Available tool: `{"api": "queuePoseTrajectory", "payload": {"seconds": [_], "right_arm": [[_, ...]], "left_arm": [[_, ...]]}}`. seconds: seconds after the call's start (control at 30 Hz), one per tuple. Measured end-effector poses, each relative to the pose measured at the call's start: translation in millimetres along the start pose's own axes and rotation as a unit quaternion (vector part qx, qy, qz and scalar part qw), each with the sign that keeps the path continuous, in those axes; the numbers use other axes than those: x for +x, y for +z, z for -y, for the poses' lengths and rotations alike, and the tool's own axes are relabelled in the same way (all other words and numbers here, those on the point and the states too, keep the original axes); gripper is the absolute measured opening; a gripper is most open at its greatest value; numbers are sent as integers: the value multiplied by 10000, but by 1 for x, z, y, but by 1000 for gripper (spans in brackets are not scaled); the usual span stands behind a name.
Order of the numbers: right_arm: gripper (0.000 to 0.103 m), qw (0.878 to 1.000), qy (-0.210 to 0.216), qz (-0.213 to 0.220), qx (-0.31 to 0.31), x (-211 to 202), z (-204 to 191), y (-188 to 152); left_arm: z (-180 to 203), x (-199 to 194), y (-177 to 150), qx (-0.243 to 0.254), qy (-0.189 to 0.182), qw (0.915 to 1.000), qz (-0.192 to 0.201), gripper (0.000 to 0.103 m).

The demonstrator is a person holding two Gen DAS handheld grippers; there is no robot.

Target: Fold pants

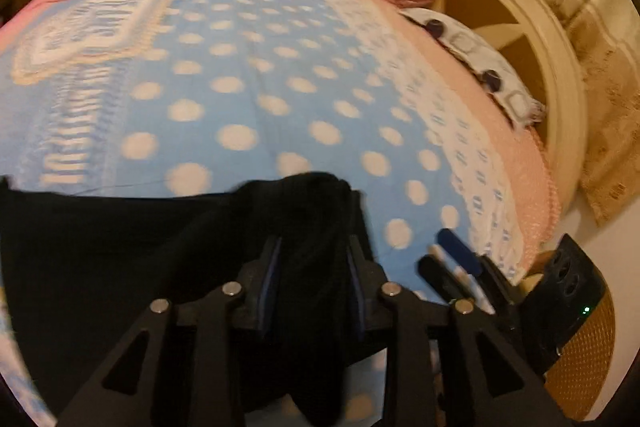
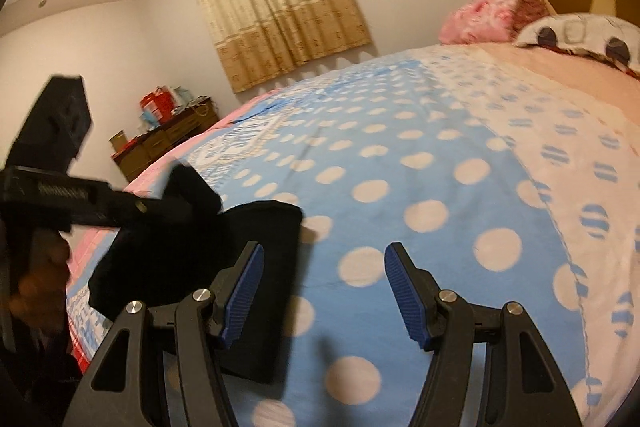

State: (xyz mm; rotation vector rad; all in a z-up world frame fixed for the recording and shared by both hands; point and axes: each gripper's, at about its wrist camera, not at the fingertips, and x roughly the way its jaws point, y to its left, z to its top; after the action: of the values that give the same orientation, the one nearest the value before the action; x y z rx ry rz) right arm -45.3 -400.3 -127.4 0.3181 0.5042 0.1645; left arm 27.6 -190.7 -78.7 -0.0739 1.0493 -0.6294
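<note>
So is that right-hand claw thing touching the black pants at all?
Apart. In the right wrist view the right gripper stands open with only the spotted blanket between its fingers; the black pants lie off to its left.

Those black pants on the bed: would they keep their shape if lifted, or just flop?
Probably flop: the black pants bunch and drape between the left gripper's fingers. Likely light, since a narrow pinch gathers them. They should slide rather than roll on the bedspread.

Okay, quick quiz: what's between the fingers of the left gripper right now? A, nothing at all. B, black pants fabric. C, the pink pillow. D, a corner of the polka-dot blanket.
B: in the left wrist view a bunch of the black pants sits between the fingers of the left gripper.
</note>
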Motion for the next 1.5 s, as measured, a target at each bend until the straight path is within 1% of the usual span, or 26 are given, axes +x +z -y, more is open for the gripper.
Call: {"api": "queuePoseTrajectory", "payload": {"seconds": [0.03,0.13,0.17,0.2,0.27,0.4,0.47,0.53,0.57,0.6,0.7,0.73,0.77,0.8,0.87,0.93,1.0,1.07,1.13,1.2,1.27,1.3,1.33,1.37,1.43,1.5], "right_arm": [[64,10000,-35,4,45,-1,3,-1],[64,9998,-146,56,156,-6,10,-5],[64,9997,-152,64,197,-7,12,-5],[64,9996,-117,56,256,-8,13,-5],[64,9990,179,-2,421,-8,12,-4],[64,9939,1021,-118,406,-6,-13,0],[64,9881,1452,-311,403,2,-30,2],[64,9860,1551,-467,386,10,-43,2],[64,9852,1585,-543,357,12,-50,2],[64,9858,1544,-594,303,14,-55,1],[64,9905,1066,-858,-118,22,-71,-2],[58,9915,830,-970,-262,23,-74,-5],[42,9916,673,-1041,-361,24,-74,-7],[36,9914,535,-1111,-428,24,-71,-8],[35,9910,315,-1250,-350,25,-57,-13],[34,9902,353,-1313,-311,29,-47,-12],[34,9893,232,-1350,-510,28,-51,-12],[35,9852,162,-1480,-846,30,-57,-10],[35,9839,261,-1553,-849,26,-55,0],[35,9859,335,-1365,-913,17,-54,19],[35,9860,535,-1126,-1104,9,-61,47],[35,9845,787,-1121,-1096,12,-65,61],[35,9794,1264,-1274,-926,23,-69,77],[35,9735,1632,-1433,-710,34,-72,87],[35,9517,2403,-1903,-201,74,-86,108],[35,9335,2719,-2336,-91,111,-106,116]], "left_arm": [[7,-1,-1,101,-17,9999,89,34],[22,-23,-1,462,-384,9973,431,38],[23,-34,-1,539,-360,9962,580,42],[22,-44,-2,634,-300,9947,747,53],[14,-64,-5,766,32,9914,1065,65],[-26,-88,-20,875,986,9822,1337,68],[-58,-88,-29,769,1673,9743,1297,68],[-91,-81,-39,485,1998,9729,1060,68],[-102,-78,-43,359,2042,9735,963,68],[-111,-75,-49,259,2034,9748,879,68],[-125,-63,-63,177,2009,9767,737,71],[-128,-60,-66,172,2014,9766,733,72],[-127,-58,-68,164,2018,9763,759,74],[-127,-56,-69,142,2025,9758,809,77],[-126,-52,-70,128,2063,9744,890,85],[-129,-48,-72,57,2109,9730,934,93],[-139,-50,-74,-187,1990,9755,915,101],[-150,-54,-74,-461,1806,9789,840,101],[-153,-63,-78,-647,1775,9787,809,101],[-149,-73,-85,-596,1813,9770,949,100],[-140,-73,-92,-417,1956,9746,1013,100],[-137,-72,-95,-321,1984,9745,993,100],[-134,-70,-97,-228,2017,9746,945,100],[-131,-68,-99,-160,2033,9747,914,99],[-126,-67,-100,38,2055,9742,935,99],[-123,-63,-100,191,2174,9714,933,99]]}}
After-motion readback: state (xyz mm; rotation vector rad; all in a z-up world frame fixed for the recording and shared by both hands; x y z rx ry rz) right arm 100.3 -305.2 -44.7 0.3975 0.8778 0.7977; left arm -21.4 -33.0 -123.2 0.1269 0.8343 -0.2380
